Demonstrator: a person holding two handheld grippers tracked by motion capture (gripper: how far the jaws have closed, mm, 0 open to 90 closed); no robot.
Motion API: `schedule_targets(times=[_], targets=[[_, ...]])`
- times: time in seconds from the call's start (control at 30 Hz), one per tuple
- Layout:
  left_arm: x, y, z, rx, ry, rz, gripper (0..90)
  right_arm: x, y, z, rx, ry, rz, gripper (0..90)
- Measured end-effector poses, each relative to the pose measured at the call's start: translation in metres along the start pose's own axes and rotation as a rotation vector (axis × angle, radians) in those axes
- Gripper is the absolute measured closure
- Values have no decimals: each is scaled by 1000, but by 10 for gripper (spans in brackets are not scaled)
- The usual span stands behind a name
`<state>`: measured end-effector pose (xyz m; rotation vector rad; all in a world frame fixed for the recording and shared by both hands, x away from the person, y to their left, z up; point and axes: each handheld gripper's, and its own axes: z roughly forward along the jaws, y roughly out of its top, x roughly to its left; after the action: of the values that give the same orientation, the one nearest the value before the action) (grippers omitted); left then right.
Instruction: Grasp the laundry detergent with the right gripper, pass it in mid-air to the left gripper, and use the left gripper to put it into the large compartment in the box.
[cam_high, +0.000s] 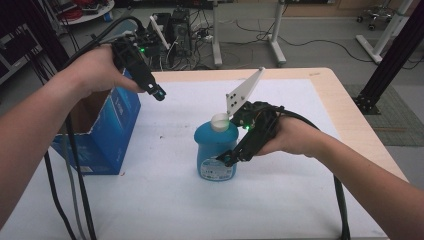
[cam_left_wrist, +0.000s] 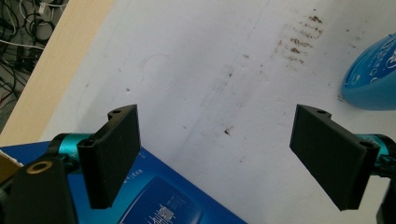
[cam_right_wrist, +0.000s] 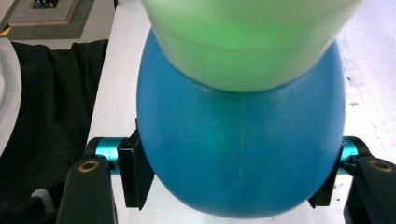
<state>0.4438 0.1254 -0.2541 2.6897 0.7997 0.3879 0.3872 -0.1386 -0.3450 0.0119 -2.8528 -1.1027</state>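
While my right fingers (cam_high: 227, 159) clamp the blue bottle (cam_high: 215, 150) low on its belly, holding it upright near the middle of the white surface (cam_high: 280, 200), my left fingers (cam_high: 159, 93) hover spread wide with nothing between them at about ten o'clock from it, above the open blue box (cam_high: 107, 131), likely where the bottle belongs. Beyond the surface's twelve o'clock edge, cables (cam_high: 250, 27) trail over the grey floor among desk legs (cam_high: 275, 35).
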Motion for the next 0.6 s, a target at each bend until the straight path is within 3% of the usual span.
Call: schedule_targets(times=[0.6], targets=[[1, -1, 0, 5, -4, 7, 164, -2, -1, 1, -18, -6, -12, 407]])
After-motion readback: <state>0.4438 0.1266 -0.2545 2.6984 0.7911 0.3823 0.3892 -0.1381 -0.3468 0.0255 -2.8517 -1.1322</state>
